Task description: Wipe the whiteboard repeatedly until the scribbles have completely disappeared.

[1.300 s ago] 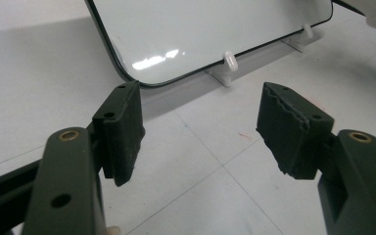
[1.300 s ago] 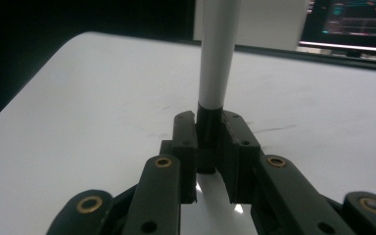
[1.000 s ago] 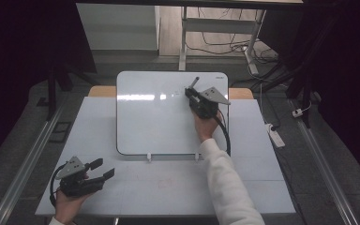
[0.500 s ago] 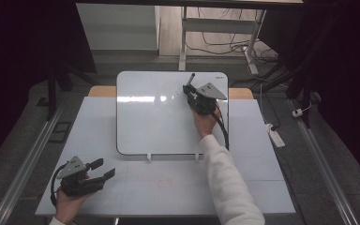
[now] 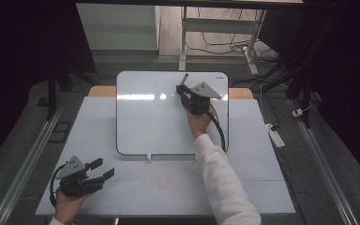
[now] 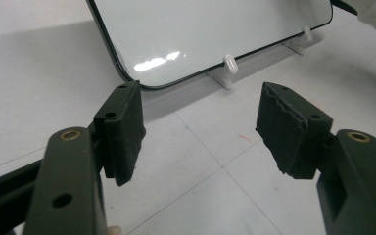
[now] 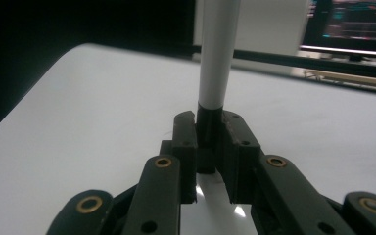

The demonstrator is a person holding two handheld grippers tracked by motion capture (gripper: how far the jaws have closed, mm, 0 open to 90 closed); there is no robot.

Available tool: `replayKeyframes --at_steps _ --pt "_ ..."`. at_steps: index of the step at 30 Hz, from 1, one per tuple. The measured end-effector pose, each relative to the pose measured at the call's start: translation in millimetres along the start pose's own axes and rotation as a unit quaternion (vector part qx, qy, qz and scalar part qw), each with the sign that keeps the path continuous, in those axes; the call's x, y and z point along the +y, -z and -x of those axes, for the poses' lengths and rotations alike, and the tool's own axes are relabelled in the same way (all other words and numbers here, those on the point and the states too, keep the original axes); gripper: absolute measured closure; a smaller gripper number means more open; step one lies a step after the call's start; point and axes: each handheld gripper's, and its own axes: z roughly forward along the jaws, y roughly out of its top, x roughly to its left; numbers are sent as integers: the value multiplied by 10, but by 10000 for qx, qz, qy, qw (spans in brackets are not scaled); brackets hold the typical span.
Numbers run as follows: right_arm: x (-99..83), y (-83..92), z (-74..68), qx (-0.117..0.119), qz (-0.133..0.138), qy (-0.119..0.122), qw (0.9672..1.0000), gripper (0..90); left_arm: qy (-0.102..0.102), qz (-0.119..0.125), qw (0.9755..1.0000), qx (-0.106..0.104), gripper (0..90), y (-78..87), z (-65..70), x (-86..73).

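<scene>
A white-barrelled marker [image 7: 218, 54] stands upright in my right gripper [image 7: 208, 132], whose pads are shut on its black lower part. From above, that right gripper [image 5: 183, 90] hovers over the upper right part of a whiteboard [image 5: 150, 122] that leans on the table, with the marker [image 5: 184, 79] sticking out toward the board's top edge. My left gripper [image 5: 102, 169] rests at the table's front left, held in a hand. Its jaws stand open with nothing between them [image 6: 200, 127], pointing at the whiteboard's lower corner [image 6: 200, 29].
Small white clips [image 6: 229, 63] hold the board's lower edge. A faint red mark [image 6: 245, 138] lies on the pale table [image 5: 262, 187]. A power strip [image 5: 274, 135] and cables lie on the floor to the right; metal rails run along both sides.
My right gripper has shifted a little to the left across the board with the marker in it. The left gripper has stayed where it was.
</scene>
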Motion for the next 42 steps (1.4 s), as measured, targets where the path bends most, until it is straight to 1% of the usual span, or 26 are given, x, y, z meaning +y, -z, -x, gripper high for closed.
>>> replayKeyframes --at_steps 2,3,5,6,8,10,11,12,14,17,19,22,23,24,25,26,28,29,31,32,33,34,37,38,40,42 --pt "-13 1 -48 -5 -39 161 9999 775 -27 -15 10000 3 350 1 2 -3" --pt "-5 15 -11 -109 -2 136 9998 775 -36 -12 10000 6 350 8 3 -5" --pt "21 72 132 -460 129 -101 9988 775 -6 22 10000 14 350 25 7 -5" --pt "25 96 195 -495 187 -207 9984 775 3 39 10000 15 350 28 6 -3" --pt "14 106 174 -443 130 -168 9988 775 -5 27 10000 18 351 19 -2 1" --pt "-33 78 38 -127 58 -60 9999 775 -17 9 10000 5 351 5 -5 3" --pt "-60 60 -38 -2 7 54 10000 775 -23 1 10000 0 351 2 0 3" --pt "-87 48 -91 98 -11 76 9999 775 -38 -4 10000 4 351 3 5 2" --pt "-95 63 -93 27 34 70 10000 775 -25 9 10000 10 351 13 13 -2" --pt "-70 119 60 -386 213 -229 9988 775 -9 46 10000 10 351 29 17 0" --pt "-82 130 82 -372 258 -393 9982 775 -10 51 10000 11 351 25 12 2" --pt "-139 83 -113 -80 133 -133 9998 775 -19 37 10000 -3 351 15 6 4" --pt "-151 79 -158 -107 112 -6 9999 775 -19 38 10000 -3 351 17 9 3" --pt "-153 85 -148 -130 129 -21 9998 775 -18 47 10000 -8 351 24 13 2" --pt "-151 102 -110 -237 183 -132 9995 775 -32 59 10000 -2 351 33 16 2" --pt "-142 124 -63 -432 217 -216 9986 775 -26 71 10000 5 351 41 21 3" --pt "-131 151 13 -495 275 -384 9977 775 -27 89 10000 -4 351 44 19 7" --pt "-128 152 -12 -534 257 -307 9978 775 -24 86 10000 -3 351 39 17 8" --pt "-146 124 -119 -272 141 -219 9993 775 -26 72 10000 -11 352 26 11 9" --pt "-160 108 -188 -167 62 -69 9998 775 -27 64 10000 -19 352 24 11 9" --pt "-168 98 -225 -154 29 61 9999 776 -37 64 10000 -18 352 26 14 9" --pt "-162 97 -209 -166 45 39 9998 775 -39 73 10000 -16 352 32 18 8" --pt "-111 142 -7 -590 237 -245 9977 775 -37 106 9999 6 352 54 27 8" --pt "-99 156 48 -652 282 -328 9969 775 -30 112 9999 9 352 54 25 9" --pt "-96 146 40 -607 258 -353 9972 775 -20 102 9999 -6 353 40 16 11" --pt "-106 87 -70 -353 220 -234 9989 775 -43 68 10000 -16 353 28 14 12"
